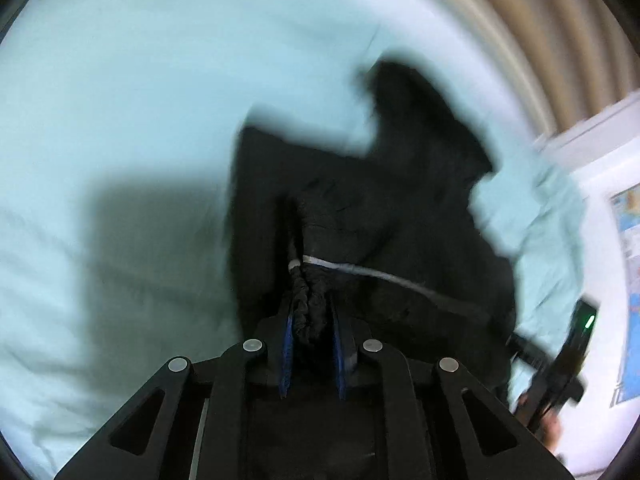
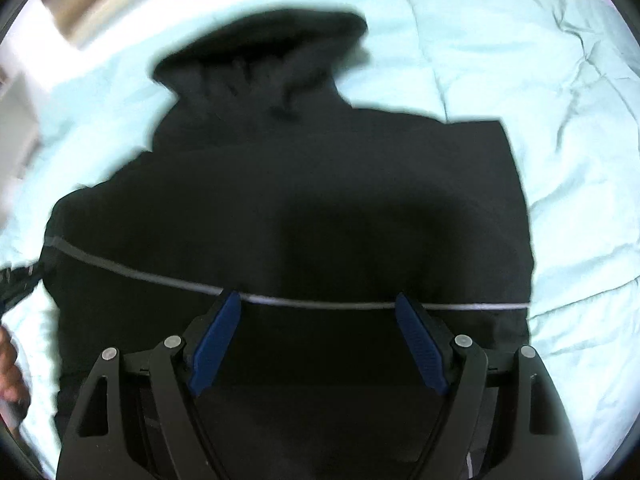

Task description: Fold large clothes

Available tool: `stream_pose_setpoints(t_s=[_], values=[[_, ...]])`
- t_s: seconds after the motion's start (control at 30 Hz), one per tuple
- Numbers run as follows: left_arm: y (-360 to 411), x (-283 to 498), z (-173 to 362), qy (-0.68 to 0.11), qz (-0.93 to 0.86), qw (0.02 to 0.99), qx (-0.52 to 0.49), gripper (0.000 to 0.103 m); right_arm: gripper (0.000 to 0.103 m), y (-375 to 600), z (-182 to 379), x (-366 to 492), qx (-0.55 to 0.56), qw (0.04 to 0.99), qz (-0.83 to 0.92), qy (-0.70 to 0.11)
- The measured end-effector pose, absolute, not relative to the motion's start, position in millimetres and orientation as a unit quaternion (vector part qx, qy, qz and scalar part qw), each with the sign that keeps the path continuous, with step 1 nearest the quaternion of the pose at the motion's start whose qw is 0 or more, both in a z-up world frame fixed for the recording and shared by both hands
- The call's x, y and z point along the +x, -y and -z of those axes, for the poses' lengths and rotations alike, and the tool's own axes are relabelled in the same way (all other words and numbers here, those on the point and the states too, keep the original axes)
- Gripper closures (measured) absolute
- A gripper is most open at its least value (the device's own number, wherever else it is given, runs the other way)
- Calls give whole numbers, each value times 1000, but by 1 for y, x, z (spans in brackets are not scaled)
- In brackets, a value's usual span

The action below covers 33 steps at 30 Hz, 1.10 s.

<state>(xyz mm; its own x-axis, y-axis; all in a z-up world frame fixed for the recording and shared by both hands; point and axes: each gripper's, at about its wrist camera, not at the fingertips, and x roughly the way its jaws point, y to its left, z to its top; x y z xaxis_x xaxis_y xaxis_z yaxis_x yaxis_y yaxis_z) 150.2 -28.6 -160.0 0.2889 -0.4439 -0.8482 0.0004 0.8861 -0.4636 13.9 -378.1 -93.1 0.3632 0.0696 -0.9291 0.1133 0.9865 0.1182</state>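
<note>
We see a black hoodie (image 2: 280, 184) spread on a pale mint bedsheet (image 2: 560, 128), its hood (image 2: 264, 52) toward the far side and a thin grey stripe (image 2: 340, 303) running across it. In the left wrist view the left gripper (image 1: 310, 320) has pinched a bunched edge of the hoodie (image 1: 360, 208) between its blue pads (image 1: 287, 344), right where the stripe (image 1: 384, 274) ends; the jaws are narrow and clamped on the cloth. In the right wrist view the right gripper (image 2: 318, 312) hangs over the middle of the hoodie, jaws wide, blue pads (image 2: 216, 344) apart with only flat cloth below them and nothing gripped. The stripe passes just at the tips.

The bedsheet is wrinkled. Beyond it we see a beige ribbed headboard (image 1: 540, 40) and a white wall (image 1: 600, 208). Both grippers point steeply down. The right gripper (image 1: 560, 364) shows at the right edge of the left view, blurred.
</note>
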Motion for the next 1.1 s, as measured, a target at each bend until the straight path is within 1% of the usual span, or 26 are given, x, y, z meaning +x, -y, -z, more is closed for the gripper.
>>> stream_pose_setpoints(t_s=[0.07,0.17,0.23,0.33,0.37,0.4,0.47,0.5,0.57,0.63,0.67,0.73,0.77,0.83,0.93,1.03,1.1], values=[[33,150,171,-584,139,779,-179,85,20,374,112,20,64,811,20,-581],[29,154,163,-586,135,774,-198,83,19,375,121,24,62,809,16,-585],[29,153,145,-573,128,788,-188,79,19,378,119,25,72,807,9,-586],[26,139,103,-531,75,835,-122,78,20,383,102,21,80,809,-2,-582],[26,134,89,-512,75,848,-112,76,20,387,92,17,88,813,-7,-576],[27,129,76,-496,88,856,-117,70,20,390,85,13,94,817,-9,-569],[35,124,60,-478,125,859,-131,62,20,396,67,3,101,826,-10,-554],[47,123,58,-479,154,854,-131,61,20,398,62,-1,98,830,-6,-549],[67,126,67,-493,180,843,-115,61,20,402,61,-3,83,832,6,-549],[92,135,93,-525,176,828,-86,61,20,403,73,-4,54,825,22,-562],[102,142,116,-557,166,810,-74,61,20,405,84,-3,44,815,35,-576],[104,153,159,-618,121,774,-63,72,20,415,105,-5,57,795,37,-602],[98,156,168,-625,115,767,-85,73,19,421,112,-5,75,789,29,-608],[90,161,158,-620,117,768,-106,74,19,425,111,-2,82,786,22,-613],[86,166,129,-597,122,786,-104,74,19,426,94,3,72,789,0,-610],[92,184,99,-564,125,811,-94,74,20,430,68,19,83,805,-27,-587],[97,203,92,-558,119,815,-99,74,20,432,51,36,79,821,-26,-565]])
